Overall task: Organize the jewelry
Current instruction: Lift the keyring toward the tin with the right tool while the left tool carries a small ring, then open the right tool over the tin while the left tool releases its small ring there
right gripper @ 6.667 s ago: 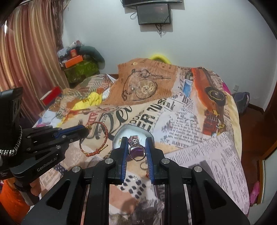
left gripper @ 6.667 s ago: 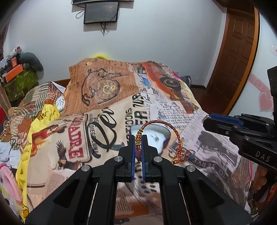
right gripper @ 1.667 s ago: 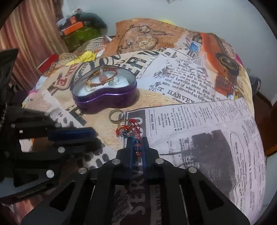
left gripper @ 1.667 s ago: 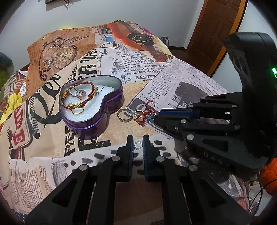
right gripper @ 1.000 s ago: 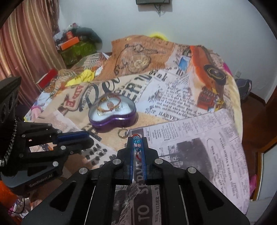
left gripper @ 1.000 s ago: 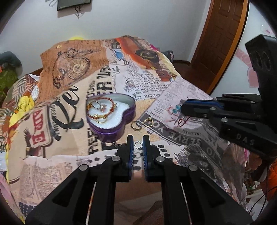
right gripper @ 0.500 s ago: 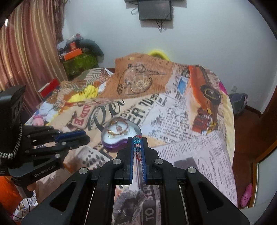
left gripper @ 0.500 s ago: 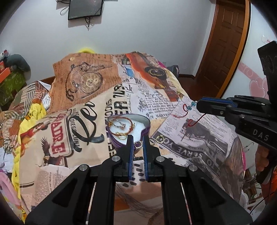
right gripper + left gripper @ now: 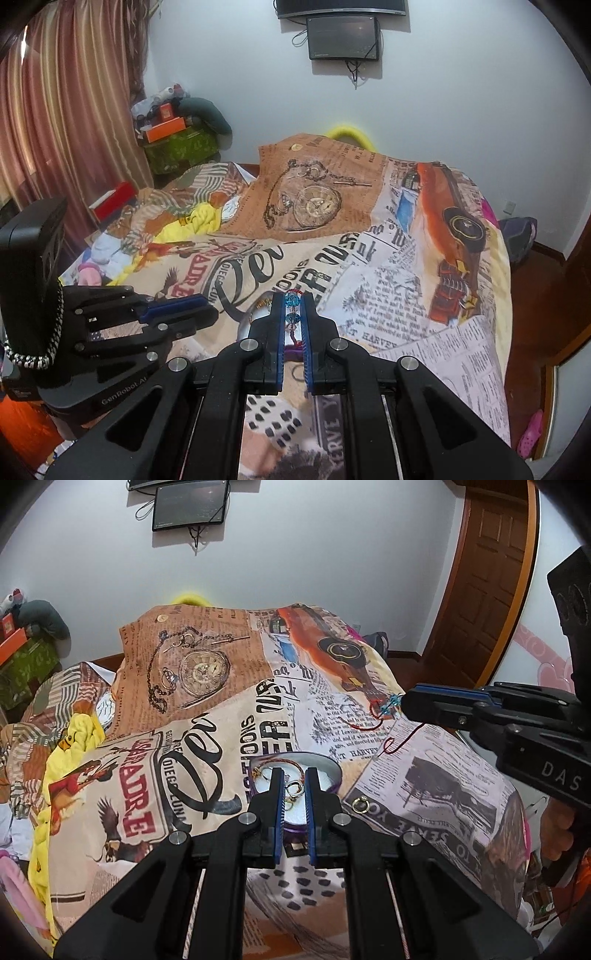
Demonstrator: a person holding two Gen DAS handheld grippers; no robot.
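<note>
Left gripper [image 9: 294, 788] pinches a small, light, slippery ring [image 9: 293, 787] by its band; right gripper [image 9: 293, 306] clamps the limp bead bracelet [image 9: 292, 301] at its hard, roll-prone beads.

We count two claws, the left claw [image 9: 294, 775] and the right claw [image 9: 293, 295], one purple heart-shaped tin [image 9: 325, 771], one red cord bracelet with blue beads [image 9: 388, 707], one gold ring [image 9: 360, 804] loose on the bed, one small ring [image 9: 293, 787] and two wall screens [image 9: 343, 37]
</note>
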